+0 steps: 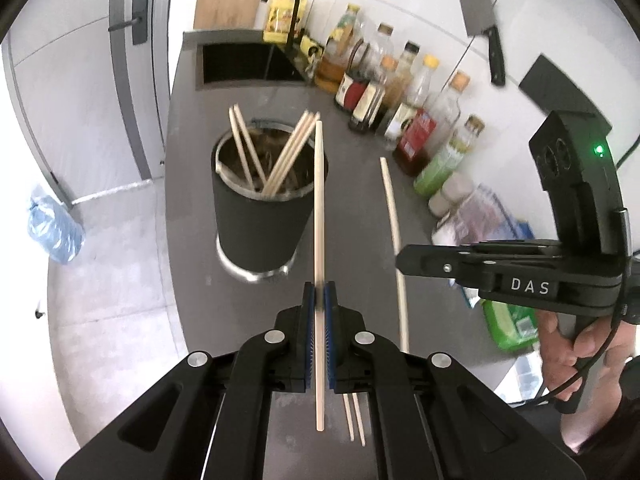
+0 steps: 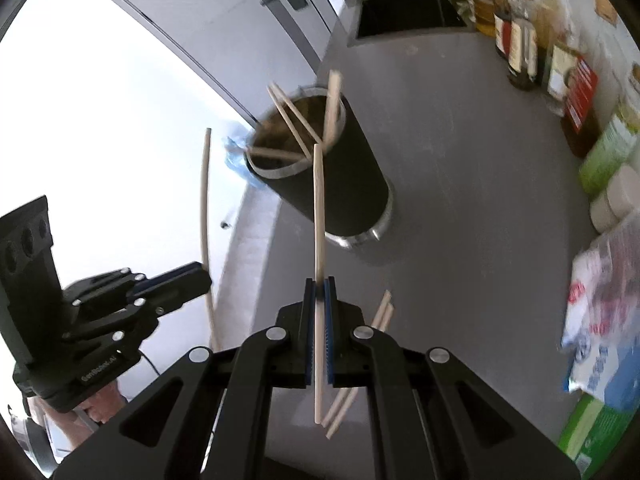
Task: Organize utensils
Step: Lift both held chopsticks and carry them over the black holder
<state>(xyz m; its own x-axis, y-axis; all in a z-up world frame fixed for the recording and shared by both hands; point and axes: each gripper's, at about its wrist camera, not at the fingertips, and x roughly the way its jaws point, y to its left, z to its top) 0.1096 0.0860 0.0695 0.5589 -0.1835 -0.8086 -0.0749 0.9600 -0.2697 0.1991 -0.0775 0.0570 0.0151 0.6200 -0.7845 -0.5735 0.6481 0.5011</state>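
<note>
A black utensil cup (image 1: pixel 260 216) with a steel rim stands on the grey counter and holds several wooden chopsticks (image 1: pixel 280 160). My left gripper (image 1: pixel 319 300) is shut on a pale chopstick (image 1: pixel 319 200) that points toward the cup's right rim. My right gripper (image 2: pixel 319 292) is shut on another pale chopstick (image 2: pixel 319 208) that reaches toward the cup (image 2: pixel 340 184). Each gripper shows in the other's view, the right one (image 1: pixel 404 258) to the right, the left one (image 2: pixel 204 276) to the left. Two loose chopsticks (image 2: pixel 380 312) lie on the counter under the grippers.
A row of sauce bottles (image 1: pixel 400 96) lines the wall on the right, with packets (image 2: pixel 600 320) and a green box (image 2: pixel 592 428) nearer. A sink (image 1: pixel 248 66) with a black tap lies behind the cup. A cleaver (image 1: pixel 480 20) hangs on the wall. The counter edge (image 1: pixel 172 240) runs along the left.
</note>
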